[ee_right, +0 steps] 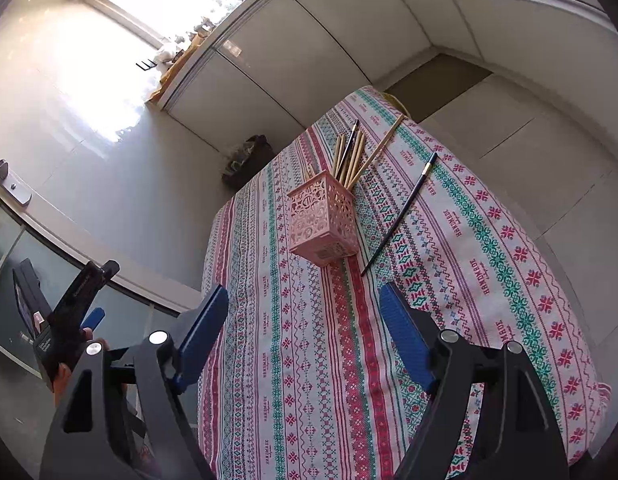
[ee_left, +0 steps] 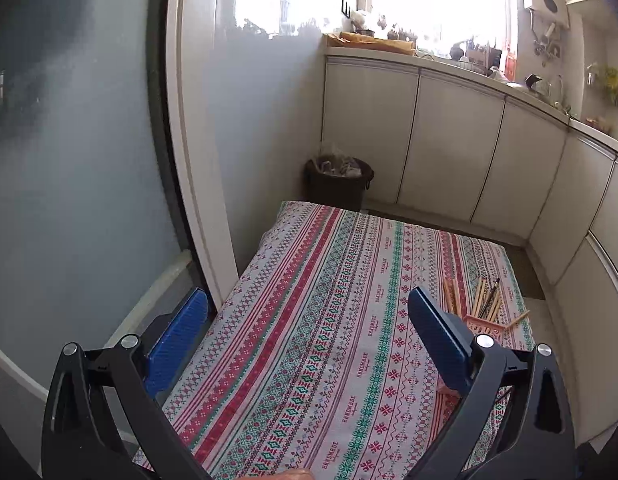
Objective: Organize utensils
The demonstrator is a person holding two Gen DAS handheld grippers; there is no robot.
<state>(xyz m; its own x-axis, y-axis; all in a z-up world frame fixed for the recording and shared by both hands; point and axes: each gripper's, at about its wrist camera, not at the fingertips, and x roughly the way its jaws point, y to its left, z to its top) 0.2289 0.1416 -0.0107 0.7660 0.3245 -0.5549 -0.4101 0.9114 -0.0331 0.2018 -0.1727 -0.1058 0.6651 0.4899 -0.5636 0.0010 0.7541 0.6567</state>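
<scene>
My right gripper hangs over the near end of the patterned tablecloth, its blue pads spread wide with only cloth showing between them; it holds and touches nothing. Beyond it stands the pink lattice pen holder, my landmark. Wooden chopsticks and one dark brush rise from the holder, leaning away from me. One chopstick leans out of it at a lower slant than the rest. A dark paintbrush lies flat on the cloth just right of the holder, apart from it.

My left gripper is likewise spread wide and empty above the cloth, well left of the holder, whose pink rim shows just past the right-hand pad. In the right wrist view the left gripper appears at far left, clear of the holder, a hand partly visible around its handle.
</scene>
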